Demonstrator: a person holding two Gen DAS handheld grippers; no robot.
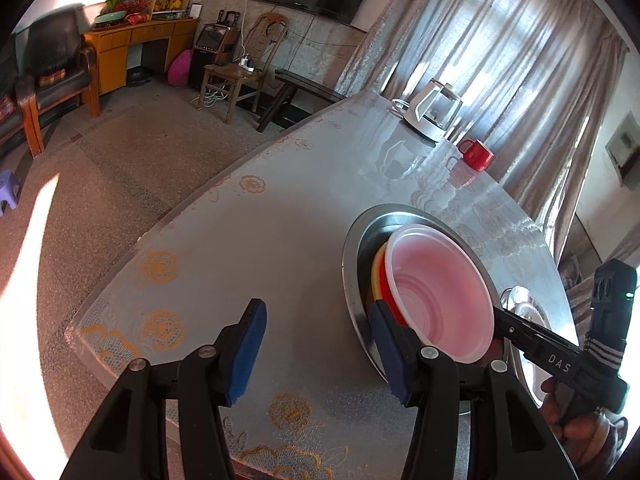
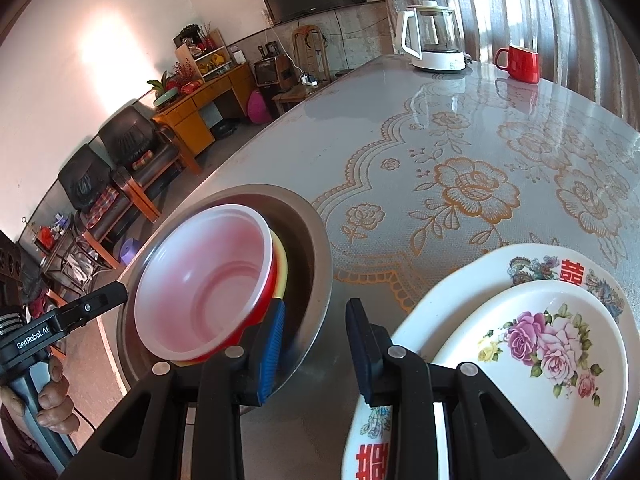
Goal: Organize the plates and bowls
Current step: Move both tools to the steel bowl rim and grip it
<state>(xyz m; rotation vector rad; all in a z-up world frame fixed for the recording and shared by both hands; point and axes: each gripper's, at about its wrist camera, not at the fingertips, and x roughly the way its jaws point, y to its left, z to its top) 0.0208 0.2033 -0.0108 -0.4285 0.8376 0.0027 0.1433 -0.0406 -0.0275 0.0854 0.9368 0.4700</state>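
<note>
Translucent plastic bowl (image 2: 204, 280): light, thin-walled, flexible, slick; best pinched at rim. Nested in metal basin (image 2: 316, 240) on bench (image 2: 400, 152). Left gripper (image 1: 320, 354), right gripper (image 2: 316, 354): both released, nothing gripped.

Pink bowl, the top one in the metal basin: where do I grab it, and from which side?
Take the pink bowl by its thin rim, one finger inside and one outside. It sits tilted in the nested bowls in the metal basin, mouth up and rim proud of them, so the near edge by the right tool looks easiest, coming from above.
</note>
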